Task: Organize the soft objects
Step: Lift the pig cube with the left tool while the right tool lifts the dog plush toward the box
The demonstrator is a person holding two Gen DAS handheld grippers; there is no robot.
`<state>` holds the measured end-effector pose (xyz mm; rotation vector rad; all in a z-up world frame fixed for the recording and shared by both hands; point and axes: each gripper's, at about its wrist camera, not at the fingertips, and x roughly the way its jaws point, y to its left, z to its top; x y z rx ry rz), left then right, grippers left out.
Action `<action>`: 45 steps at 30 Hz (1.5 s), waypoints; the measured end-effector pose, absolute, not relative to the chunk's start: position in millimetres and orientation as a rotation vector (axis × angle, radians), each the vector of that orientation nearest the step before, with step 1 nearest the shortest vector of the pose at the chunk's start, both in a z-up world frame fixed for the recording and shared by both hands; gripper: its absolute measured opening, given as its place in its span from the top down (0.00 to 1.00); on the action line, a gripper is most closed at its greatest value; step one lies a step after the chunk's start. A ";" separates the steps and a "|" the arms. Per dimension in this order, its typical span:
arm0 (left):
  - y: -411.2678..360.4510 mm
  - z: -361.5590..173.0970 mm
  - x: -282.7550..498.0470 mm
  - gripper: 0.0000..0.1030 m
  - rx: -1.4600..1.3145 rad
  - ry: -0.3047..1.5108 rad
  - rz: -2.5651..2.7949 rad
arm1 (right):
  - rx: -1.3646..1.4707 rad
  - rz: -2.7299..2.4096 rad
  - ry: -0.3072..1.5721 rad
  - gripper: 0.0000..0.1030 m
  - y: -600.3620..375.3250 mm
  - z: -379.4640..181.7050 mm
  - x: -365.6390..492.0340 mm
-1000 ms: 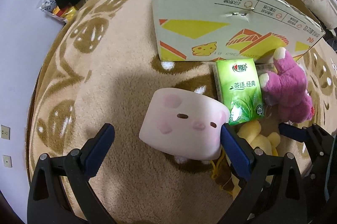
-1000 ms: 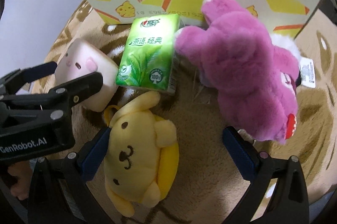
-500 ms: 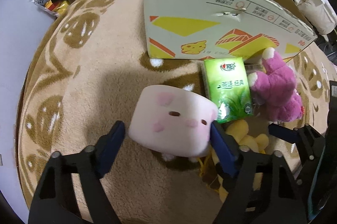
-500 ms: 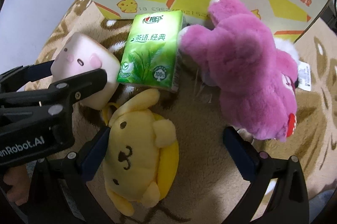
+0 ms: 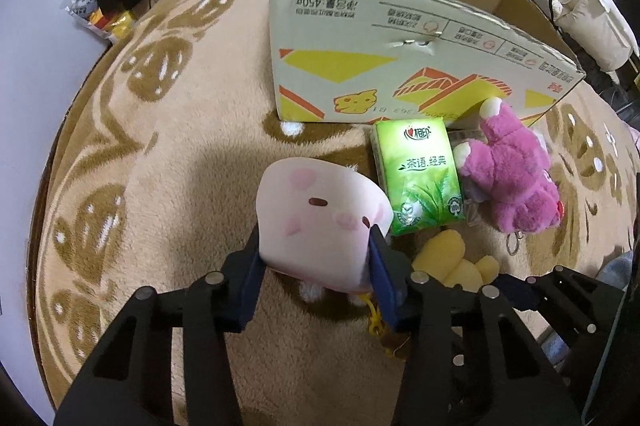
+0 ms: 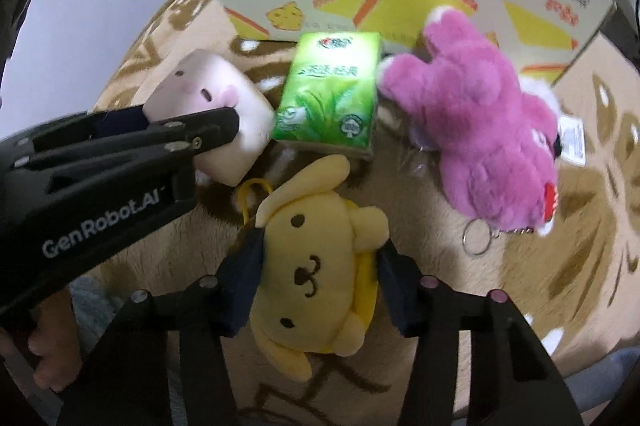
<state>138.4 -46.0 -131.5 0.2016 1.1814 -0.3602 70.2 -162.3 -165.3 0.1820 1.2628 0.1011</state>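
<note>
Two grippers, left gripper (image 5: 316,258) pinching pink plush (image 5: 320,222)

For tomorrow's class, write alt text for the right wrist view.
The right gripper is closing around a yellow dog plush on a beige rug. Beyond lie a green tissue pack and a pink plush; the left gripper clamps a pink pig cushion.

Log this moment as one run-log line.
left gripper: shut on pink pig plush | right gripper: closing around yellow dog plush | green tissue pack, purple plush: on rug | cardboard box: open
</note>
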 end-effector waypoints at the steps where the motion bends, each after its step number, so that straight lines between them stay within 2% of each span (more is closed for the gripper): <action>1: -45.7 -129.5 136.9 0.57 0.207 1.171 -0.353 | 0.173 0.107 1.255 0.48 -163.9 -162.9 67.5; 10: -37.6 -108.0 126.2 0.59 0.170 1.092 -0.340 | 0.035 0.042 1.149 0.48 -172.5 -136.9 58.7; 25: -31.2 -55.6 88.5 0.59 0.210 0.834 -0.278 | 0.104 -0.002 0.831 0.48 -218.7 -74.5 37.1; 32: -28.8 -30.8 75.8 0.59 0.183 0.700 -0.242 | 0.123 -0.048 0.765 0.48 -239.1 -54.4 39.4; 45: -40.9 5.2 86.4 0.59 0.177 0.609 -0.244 | 0.099 -0.124 0.666 0.48 -268.4 -15.8 54.3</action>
